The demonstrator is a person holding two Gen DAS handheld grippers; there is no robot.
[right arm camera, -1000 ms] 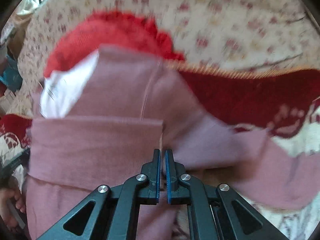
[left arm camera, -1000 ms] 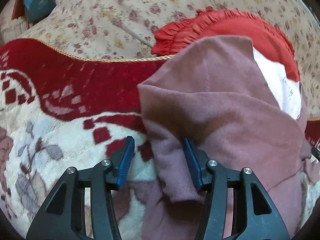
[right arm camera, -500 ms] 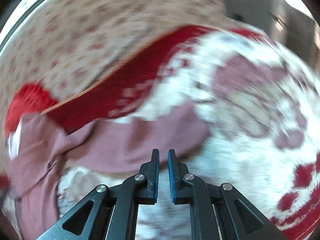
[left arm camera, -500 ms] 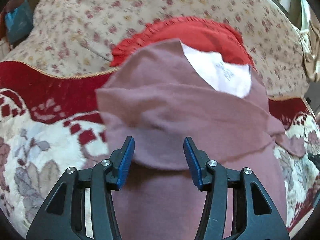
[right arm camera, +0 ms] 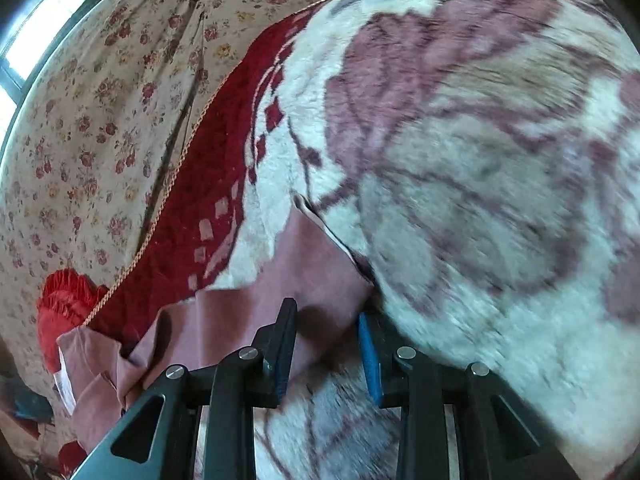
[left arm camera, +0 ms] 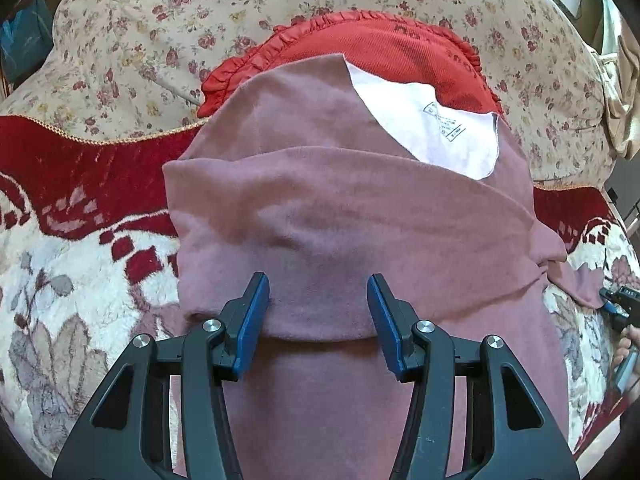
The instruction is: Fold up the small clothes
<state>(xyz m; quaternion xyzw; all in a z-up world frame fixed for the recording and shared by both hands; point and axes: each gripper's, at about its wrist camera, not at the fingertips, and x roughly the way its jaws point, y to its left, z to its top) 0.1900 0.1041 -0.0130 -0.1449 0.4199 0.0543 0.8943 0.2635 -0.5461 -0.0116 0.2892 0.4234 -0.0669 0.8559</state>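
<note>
Lying across the patterned blanket [left arm camera: 60, 304], the mauve garment [left arm camera: 352, 224] has one sleeve folded across its chest, the fold edge running just ahead of your left gripper [left arm camera: 318, 322]. You hold that gripper with its fingers wide apart, one blue pad on each side of the folded sleeve's lower edge, gripping nothing. The neckline shows a white lining [left arm camera: 432, 128] with a printed label. Behind the collar sits a red ruffled cushion [left arm camera: 384, 52], resting against floral fabric [left arm camera: 160, 28]. The garment's collar overlaps the cushion's front edge.

At the far right edge of the left view, your right gripper [left arm camera: 618, 304] appears beside the garment's other sleeve tip. In the right wrist view, your right gripper [right arm camera: 328, 344] has its fingers partly open, with the end of the other sleeve [right arm camera: 304, 276] lying between them. The sleeve cuff extends forward onto the blanket [right arm camera: 480, 160]. You cannot tell from this view whether either pad touches the cloth; the fingers are not clamped on it. The red cushion [right arm camera: 60, 300] shows at the left, beyond the blanket's red border [right arm camera: 208, 200], and part of this view is blurred.
</note>
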